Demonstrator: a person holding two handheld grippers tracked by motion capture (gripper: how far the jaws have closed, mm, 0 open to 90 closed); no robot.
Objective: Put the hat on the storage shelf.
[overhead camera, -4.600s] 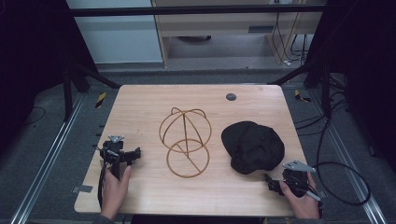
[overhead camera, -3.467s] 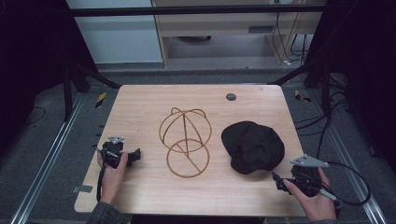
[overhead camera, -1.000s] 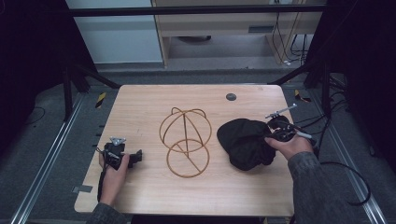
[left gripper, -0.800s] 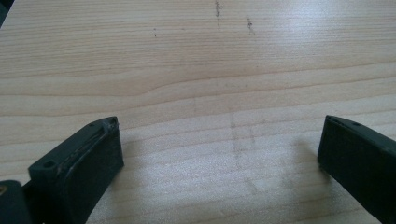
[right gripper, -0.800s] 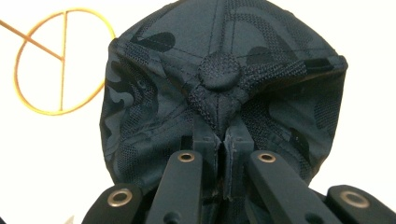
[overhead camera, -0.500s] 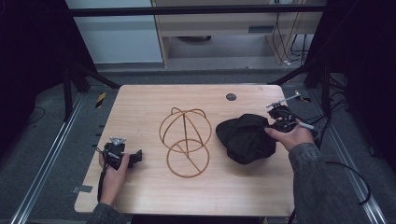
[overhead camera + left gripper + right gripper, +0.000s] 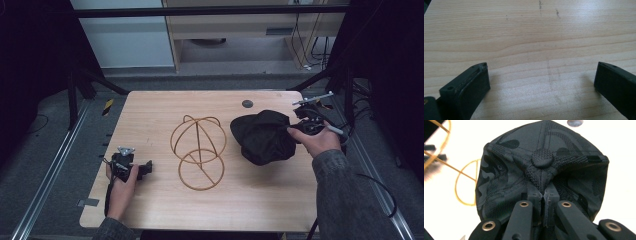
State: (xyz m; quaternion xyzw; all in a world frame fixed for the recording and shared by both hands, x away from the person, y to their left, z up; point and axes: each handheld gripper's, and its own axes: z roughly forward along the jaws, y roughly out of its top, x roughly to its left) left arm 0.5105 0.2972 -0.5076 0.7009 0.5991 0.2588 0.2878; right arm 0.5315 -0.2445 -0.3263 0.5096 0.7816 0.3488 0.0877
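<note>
No writing, label, brand or number can be read anywhere. The black cap point(image 7: 541, 170) bears a camouflage pattern without lettering, and the wooden surface point(image 7: 529, 37) seems to carry only faint scuff marks.
</note>
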